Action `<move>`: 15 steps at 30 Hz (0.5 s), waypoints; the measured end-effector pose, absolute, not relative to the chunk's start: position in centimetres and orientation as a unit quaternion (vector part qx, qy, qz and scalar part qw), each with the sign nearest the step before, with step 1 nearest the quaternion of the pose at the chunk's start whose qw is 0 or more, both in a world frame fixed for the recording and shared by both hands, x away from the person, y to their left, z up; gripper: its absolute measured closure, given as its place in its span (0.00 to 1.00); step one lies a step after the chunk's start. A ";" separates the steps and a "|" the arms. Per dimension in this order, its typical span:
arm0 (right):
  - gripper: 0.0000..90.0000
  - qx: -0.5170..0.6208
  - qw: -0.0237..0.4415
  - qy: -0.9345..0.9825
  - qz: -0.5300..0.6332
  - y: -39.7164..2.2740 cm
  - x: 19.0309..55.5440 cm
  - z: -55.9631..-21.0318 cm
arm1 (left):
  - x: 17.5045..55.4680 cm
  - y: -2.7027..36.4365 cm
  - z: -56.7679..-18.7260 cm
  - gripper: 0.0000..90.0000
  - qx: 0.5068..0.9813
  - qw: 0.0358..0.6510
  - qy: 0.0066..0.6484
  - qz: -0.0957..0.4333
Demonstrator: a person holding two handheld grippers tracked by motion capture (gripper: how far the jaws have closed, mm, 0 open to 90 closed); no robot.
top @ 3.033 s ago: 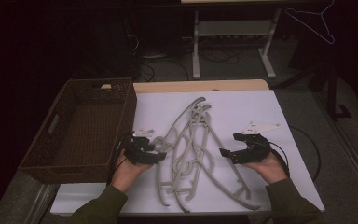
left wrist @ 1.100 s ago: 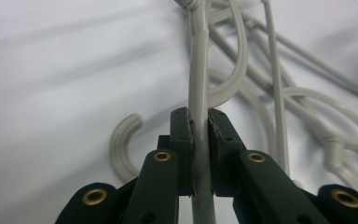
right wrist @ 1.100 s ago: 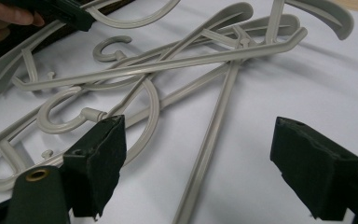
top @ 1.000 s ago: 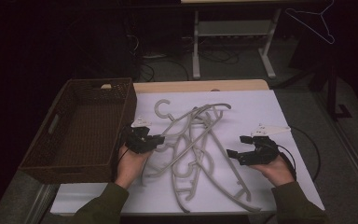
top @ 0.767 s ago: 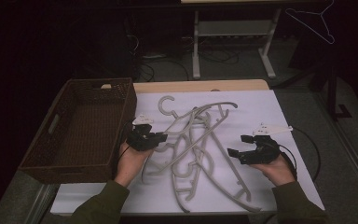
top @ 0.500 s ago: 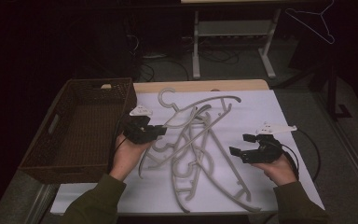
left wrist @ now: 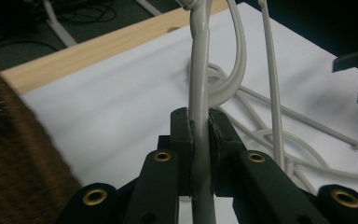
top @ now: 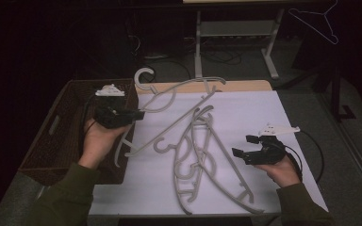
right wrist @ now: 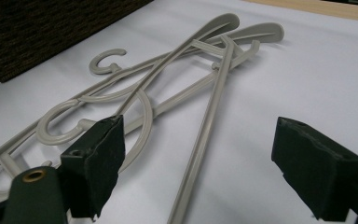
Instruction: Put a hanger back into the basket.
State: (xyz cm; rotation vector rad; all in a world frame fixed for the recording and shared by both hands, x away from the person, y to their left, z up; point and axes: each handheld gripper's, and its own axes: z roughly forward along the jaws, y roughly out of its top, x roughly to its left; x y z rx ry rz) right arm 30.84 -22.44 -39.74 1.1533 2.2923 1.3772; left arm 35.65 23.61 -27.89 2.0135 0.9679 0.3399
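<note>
Left gripper [left wrist: 200, 135] view shows its fingers clamping a hanger [left wrist: 199, 84]; right gripper [top: 250, 149] wide.

Place: lab or workshop recording room.
Evidence: white-covered desk [top: 245, 108]; loose floor cables [top: 217, 56]; metal stand [top: 235, 35]; dark surroundings.

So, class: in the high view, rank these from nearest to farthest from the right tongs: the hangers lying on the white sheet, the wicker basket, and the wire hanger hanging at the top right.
1. Hangers lying on the white sheet: just to the left of the right tongs.
2. Wicker basket: across the table, at its left edge.
3. Wire hanger: hanging far back, top right.
</note>
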 end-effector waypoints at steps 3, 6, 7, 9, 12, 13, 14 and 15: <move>0.17 0.392 0.114 0.781 0.473 -22.4 30.8 -39.7 | 35.7 25.2 -27.2 0.92 0.805 0.423 0.393 0.141; 0.16 0.392 0.116 0.781 0.472 -22.4 30.7 -39.6 | 35.7 26.8 -26.7 0.92 0.805 0.416 0.396 0.147; 0.16 0.391 0.119 0.781 0.471 -22.4 30.7 -39.6 | 35.7 27.3 -26.5 0.91 0.803 0.417 0.397 0.151; 0.15 0.391 0.122 0.781 0.471 -22.4 30.7 -39.6 | 35.7 28.5 -26.2 0.91 0.800 0.416 0.404 0.154; 0.15 0.393 0.126 0.780 0.470 -22.4 30.7 -39.6 | 35.8 30.2 -25.8 0.91 0.792 0.417 0.415 0.162; 0.15 0.395 0.126 0.780 0.469 -22.4 30.6 -39.6 | 35.8 30.9 -25.6 0.92 0.792 0.414 0.416 0.167; 0.15 0.396 0.127 0.779 0.470 -22.4 30.6 -39.6 | 35.8 31.4 -25.6 0.91 0.789 0.414 0.421 0.169; 0.15 0.396 0.128 0.779 0.470 -22.4 30.5 -39.6 | 35.9 32.0 -25.5 0.91 0.788 0.412 0.424 0.172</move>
